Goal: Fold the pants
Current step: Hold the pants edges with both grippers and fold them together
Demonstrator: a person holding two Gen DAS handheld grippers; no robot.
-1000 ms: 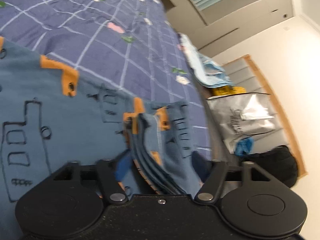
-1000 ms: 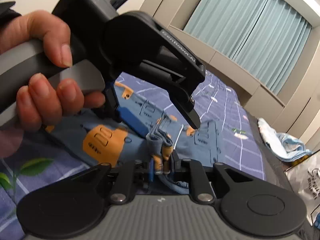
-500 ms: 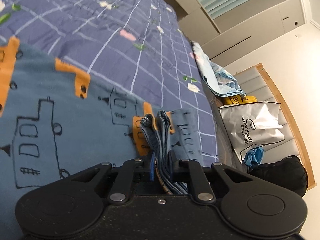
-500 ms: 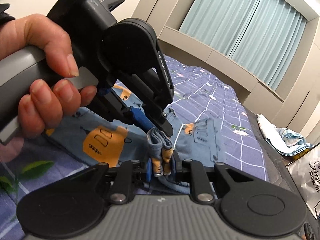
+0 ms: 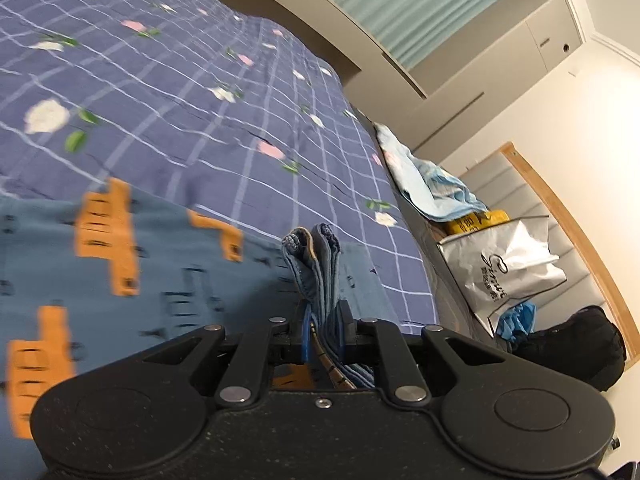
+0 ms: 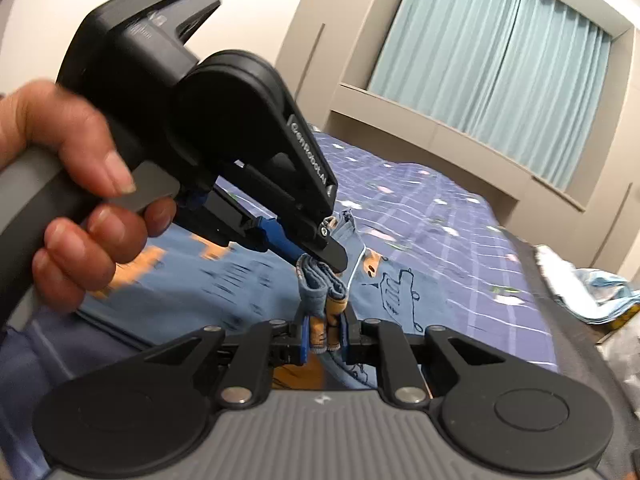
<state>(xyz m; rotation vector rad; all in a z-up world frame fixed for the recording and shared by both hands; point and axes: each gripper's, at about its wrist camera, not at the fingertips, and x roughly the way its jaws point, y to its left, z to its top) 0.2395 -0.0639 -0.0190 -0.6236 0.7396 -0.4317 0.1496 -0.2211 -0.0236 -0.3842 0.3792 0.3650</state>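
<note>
The pants [image 5: 168, 280] are blue with orange patches and black line drawings, and they lie on the purple checked bedspread [image 5: 180, 92]. My left gripper [image 5: 325, 320] is shut on a bunched stack of the pants' edge that sticks up between its fingers. My right gripper [image 6: 324, 336] is shut on a bunched fold of the same pants [image 6: 400, 292]. In the right wrist view the left gripper [image 6: 320, 256], held by a hand, sits just above and left of mine, its fingers pinching the same cloth.
Off the bed's right edge lie a light blue cloth [image 5: 432, 184], a silver bag [image 5: 508, 264], a yellow package [image 5: 476, 222] and a black bag [image 5: 576, 344]. A wooden-edged headboard [image 5: 568, 216] and curtains [image 6: 492, 68] stand behind.
My left gripper closed from open onto the pants' bunched edge and then lifted it. The right gripper stayed shut on its fold and rose with it; the views tilted up.
</note>
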